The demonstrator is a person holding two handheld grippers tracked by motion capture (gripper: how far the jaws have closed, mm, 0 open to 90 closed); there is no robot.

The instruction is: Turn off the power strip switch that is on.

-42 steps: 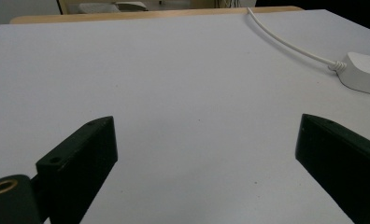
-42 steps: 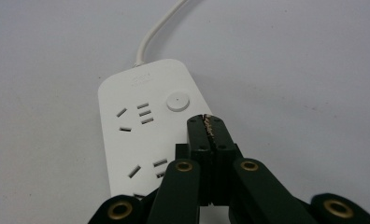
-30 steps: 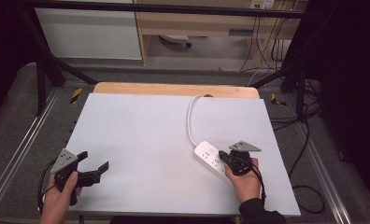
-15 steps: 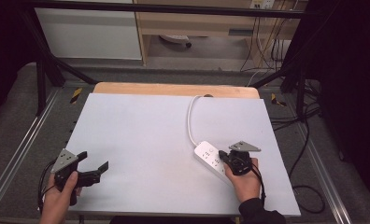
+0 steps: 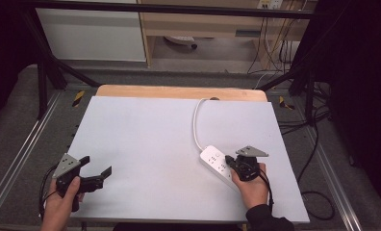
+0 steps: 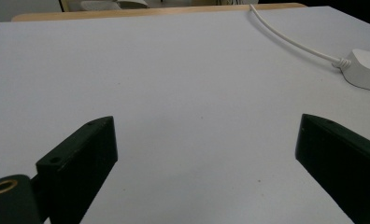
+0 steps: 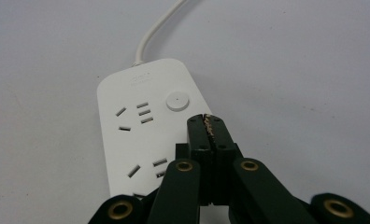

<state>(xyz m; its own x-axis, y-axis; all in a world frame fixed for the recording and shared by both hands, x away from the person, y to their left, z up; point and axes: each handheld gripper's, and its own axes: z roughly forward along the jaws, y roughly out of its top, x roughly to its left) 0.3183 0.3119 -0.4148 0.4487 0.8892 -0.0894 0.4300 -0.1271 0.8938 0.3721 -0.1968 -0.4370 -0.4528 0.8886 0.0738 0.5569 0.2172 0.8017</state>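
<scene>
Power strip (image 5: 219,166), white, lies flat on the right half of the grey table mat (image 5: 145,144), its length running diagonally toward the near right. Its white cable (image 5: 196,122) leaves the far end, curves away and passes over the mat's far edge at the wooden table edge (image 5: 179,91). In the right gripper view the strip's face (image 7: 141,135) is up, showing a round button (image 7: 177,101) and socket openings. Right gripper (image 5: 233,165) sits over the near part of the strip, jaws pressed together with nothing between them, tips just short of the button; whether they touch the casing cannot be told. Left gripper (image 5: 96,167) rests at the near left of the mat, well apart from the strip, jaws spread wide over bare mat and holding nothing.
</scene>
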